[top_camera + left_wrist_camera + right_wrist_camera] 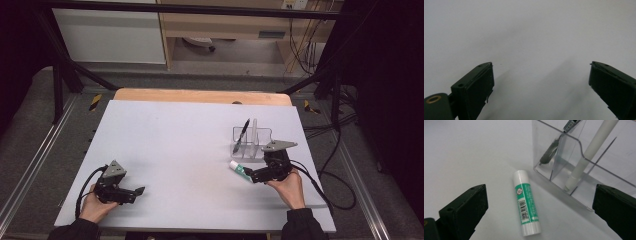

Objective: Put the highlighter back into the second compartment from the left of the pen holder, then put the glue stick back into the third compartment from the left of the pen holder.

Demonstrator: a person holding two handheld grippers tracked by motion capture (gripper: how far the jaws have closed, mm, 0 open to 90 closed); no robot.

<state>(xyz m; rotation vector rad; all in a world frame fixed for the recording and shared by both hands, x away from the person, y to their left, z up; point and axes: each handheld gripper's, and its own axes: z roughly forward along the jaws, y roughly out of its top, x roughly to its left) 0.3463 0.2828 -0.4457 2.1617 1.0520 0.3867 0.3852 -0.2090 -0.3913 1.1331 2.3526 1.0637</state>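
The glue stick [526, 202] lies flat on the table [175, 145], just beside the clear organizer [584, 170], between your right gripper's [539, 210] spread jaws and untouched by either. Your left gripper [540, 85] rests well apart near the table's front, jaws wide and holding nothing.

Glossy plastic glue stick [526, 202], clear plastic organizer [584, 170]

Green-white glue stick [526, 202] capped, lying flat on table, beside clear organizer [584, 182].
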